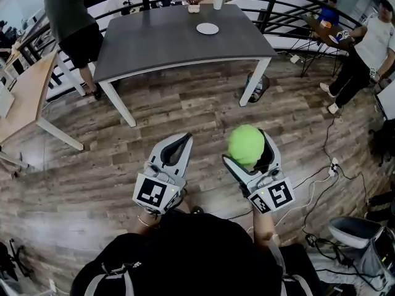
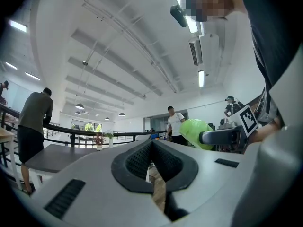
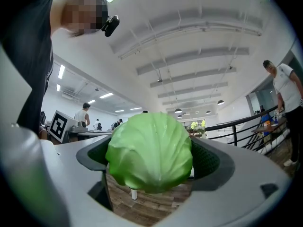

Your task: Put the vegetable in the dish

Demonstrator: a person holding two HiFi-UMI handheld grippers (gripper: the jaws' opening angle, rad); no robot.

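Squarely within the right tongs (image 3: pixel 150 150) sits the green cabbage (image 1: pixel 245 144).

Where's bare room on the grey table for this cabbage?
The table is bare for the cabbage left of the dish and in front of it. Crowded only along the far edge: a potted plant and a vase.

Here's the cabbage (image 1: pixel 245 145): 1 round, pale-green head, leaf veins showing, smooth and whole. It's up in the air, pinched between the 2 jaws of the right gripper (image 1: pixel 247 148), well short of the grey table (image 1: pixel 154 48) and on its near side. And the dish (image 1: pixel 207 28): 1 small white plate, flat and bare, on that table's top, towards its far edge and right of its middle.
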